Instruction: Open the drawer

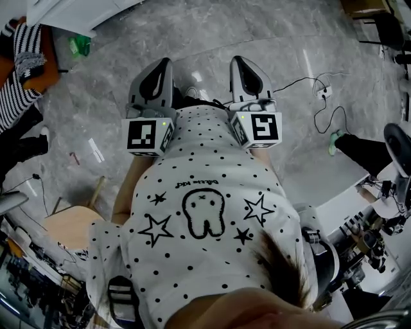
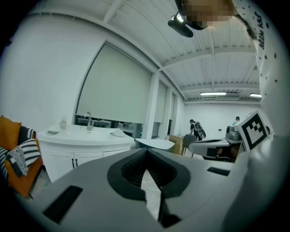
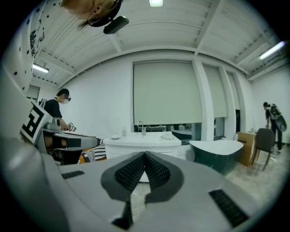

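We hold the left grey two-jaw gripper & the right grey two-jaw gripper side by side before our dotted white shirt. Both have jaws closed w/ nothing betw. them. The white curved sink cabinet stands well ahead; we can't tell which front is the drawer.

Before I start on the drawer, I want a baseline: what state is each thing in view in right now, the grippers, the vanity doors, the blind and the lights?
Left gripper: shut, nothing between its jaws.
Right gripper: shut, empty.
Vanity cabinet doors: closed.
Roller blind: drawn down almost fully, with a strip of window left below.
Ceiling light: on.
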The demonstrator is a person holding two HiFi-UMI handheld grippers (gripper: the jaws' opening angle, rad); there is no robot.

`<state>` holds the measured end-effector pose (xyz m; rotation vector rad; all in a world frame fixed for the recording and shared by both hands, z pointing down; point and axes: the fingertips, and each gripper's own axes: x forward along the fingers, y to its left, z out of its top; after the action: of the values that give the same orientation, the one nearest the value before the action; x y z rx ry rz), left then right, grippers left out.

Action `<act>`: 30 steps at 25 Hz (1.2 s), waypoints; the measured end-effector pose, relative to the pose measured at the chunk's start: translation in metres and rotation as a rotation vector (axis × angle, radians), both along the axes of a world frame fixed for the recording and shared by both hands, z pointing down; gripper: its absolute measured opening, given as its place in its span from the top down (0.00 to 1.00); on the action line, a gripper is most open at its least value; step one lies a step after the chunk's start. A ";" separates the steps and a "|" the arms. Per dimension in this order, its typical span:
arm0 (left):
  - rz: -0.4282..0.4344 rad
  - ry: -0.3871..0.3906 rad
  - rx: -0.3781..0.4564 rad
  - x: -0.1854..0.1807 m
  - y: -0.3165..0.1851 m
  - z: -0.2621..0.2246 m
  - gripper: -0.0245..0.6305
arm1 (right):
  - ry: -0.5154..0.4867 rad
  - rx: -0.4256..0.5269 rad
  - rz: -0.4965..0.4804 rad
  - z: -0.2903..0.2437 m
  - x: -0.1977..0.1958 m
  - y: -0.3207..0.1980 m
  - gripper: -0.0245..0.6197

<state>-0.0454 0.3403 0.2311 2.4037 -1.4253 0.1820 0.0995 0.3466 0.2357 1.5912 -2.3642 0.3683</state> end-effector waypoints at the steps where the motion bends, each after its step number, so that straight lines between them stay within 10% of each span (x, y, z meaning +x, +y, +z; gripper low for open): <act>1: 0.002 0.001 0.002 0.001 -0.001 0.000 0.96 | 0.001 0.000 0.000 0.000 0.001 -0.001 0.94; 30: 0.007 0.053 0.099 -0.053 -0.153 -0.021 0.96 | 0.023 -0.019 0.065 0.007 -0.032 -0.133 0.94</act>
<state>-0.0985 0.1871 0.2101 2.4733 -1.4334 0.0504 0.0677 0.2133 0.2429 1.6587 -2.2898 0.3824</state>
